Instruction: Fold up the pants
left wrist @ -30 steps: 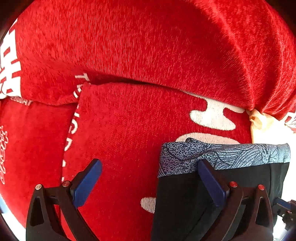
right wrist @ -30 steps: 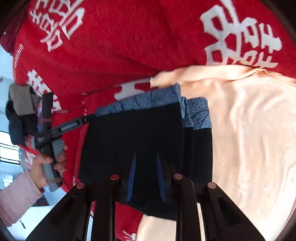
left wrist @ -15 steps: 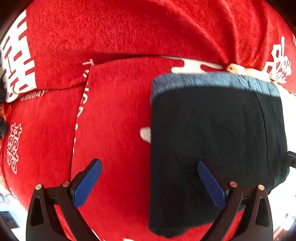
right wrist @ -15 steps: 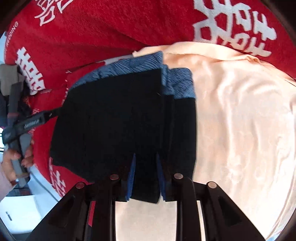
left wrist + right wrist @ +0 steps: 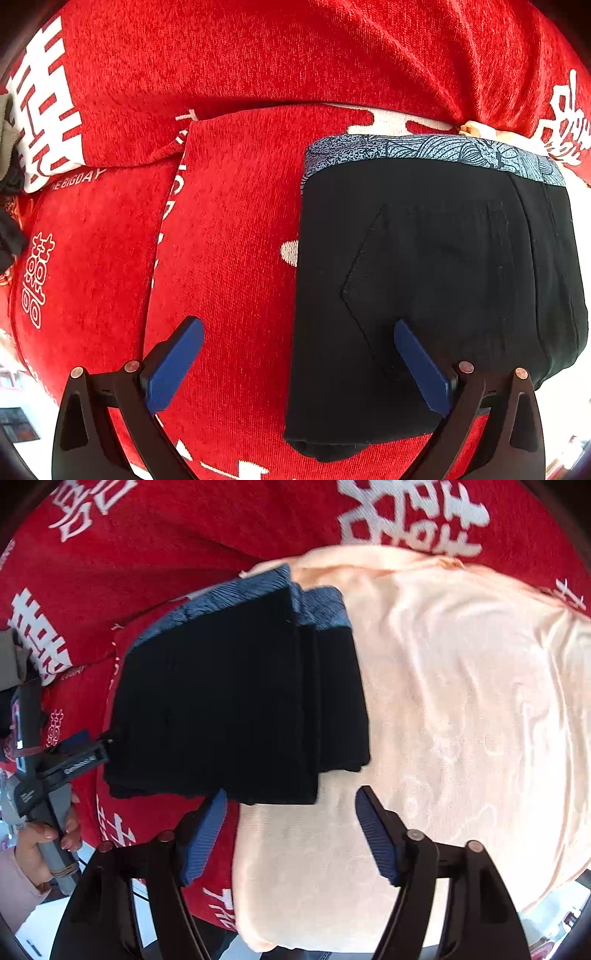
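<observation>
The black pants (image 5: 436, 280) lie folded into a compact rectangle, with a blue patterned waistband (image 5: 424, 151) along the far edge. They rest partly on the red cover (image 5: 229, 236) and partly on a peach blanket (image 5: 461, 686). In the right wrist view the folded pants (image 5: 236, 701) sit just beyond my fingers. My left gripper (image 5: 299, 354) is open and empty, its right finger over the pants' near left part. My right gripper (image 5: 291, 816) is open and empty, just short of the pants' near edge. The left gripper also shows at the left of the right wrist view (image 5: 79, 755).
The red cover carries white characters and lettering (image 5: 48, 122). It drapes over cushions, with a seam and step running across (image 5: 177, 147). The peach blanket fills the right side. A hand (image 5: 48, 830) holds the left gripper's handle. A bright window area shows at the lower left.
My right gripper has opened, let go of the pants' near edge and drawn back. The left gripper has pulled back from the pants, staying open.
</observation>
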Demonstrator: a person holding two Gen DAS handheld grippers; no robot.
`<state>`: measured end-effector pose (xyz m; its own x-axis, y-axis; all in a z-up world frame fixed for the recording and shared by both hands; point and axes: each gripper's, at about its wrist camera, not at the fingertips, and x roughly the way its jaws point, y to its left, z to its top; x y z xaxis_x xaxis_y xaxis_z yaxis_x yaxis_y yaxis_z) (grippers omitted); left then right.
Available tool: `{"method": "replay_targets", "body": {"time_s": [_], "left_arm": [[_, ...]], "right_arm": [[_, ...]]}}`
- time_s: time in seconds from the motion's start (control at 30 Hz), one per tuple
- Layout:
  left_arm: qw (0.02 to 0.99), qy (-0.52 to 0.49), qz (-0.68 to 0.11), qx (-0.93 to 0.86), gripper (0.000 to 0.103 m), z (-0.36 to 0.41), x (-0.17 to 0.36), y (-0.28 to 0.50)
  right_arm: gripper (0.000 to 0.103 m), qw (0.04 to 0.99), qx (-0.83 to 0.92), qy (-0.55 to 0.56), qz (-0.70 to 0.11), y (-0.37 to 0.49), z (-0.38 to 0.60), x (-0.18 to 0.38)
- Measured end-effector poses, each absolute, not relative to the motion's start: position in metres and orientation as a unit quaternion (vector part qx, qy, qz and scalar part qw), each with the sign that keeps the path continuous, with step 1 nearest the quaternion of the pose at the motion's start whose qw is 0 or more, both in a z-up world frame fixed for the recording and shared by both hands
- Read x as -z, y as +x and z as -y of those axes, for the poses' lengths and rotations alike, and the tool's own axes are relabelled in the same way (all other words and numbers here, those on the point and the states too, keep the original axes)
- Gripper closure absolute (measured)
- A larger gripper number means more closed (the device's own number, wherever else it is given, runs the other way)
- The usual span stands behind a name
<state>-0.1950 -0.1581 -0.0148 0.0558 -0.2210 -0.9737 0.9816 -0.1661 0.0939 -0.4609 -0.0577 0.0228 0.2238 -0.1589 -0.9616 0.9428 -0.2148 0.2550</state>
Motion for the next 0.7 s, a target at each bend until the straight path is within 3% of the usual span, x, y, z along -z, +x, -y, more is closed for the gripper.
{"method": "replay_targets", "body": {"time_s": [0.4,0.5,0.7], "left_arm": [[0.524,0.507,-0.379,0.570,0.000,0.158,0.014,-0.195],[0.524,0.509,-0.377,0.569,0.000,0.158,0.013,-0.196],[0.525,0.515,-0.367,0.570,0.000,0.157,0.014,-0.199]], "right_arm": [[0.021,0.535,0.513,0.568,-0.357,-0.431,0.087,0.007],[0.010,0.522,0.504,0.593,-0.349,-0.440,0.078,0.015],[0.010,0.507,0.495,0.627,-0.323,-0.457,0.060,0.024]]}}
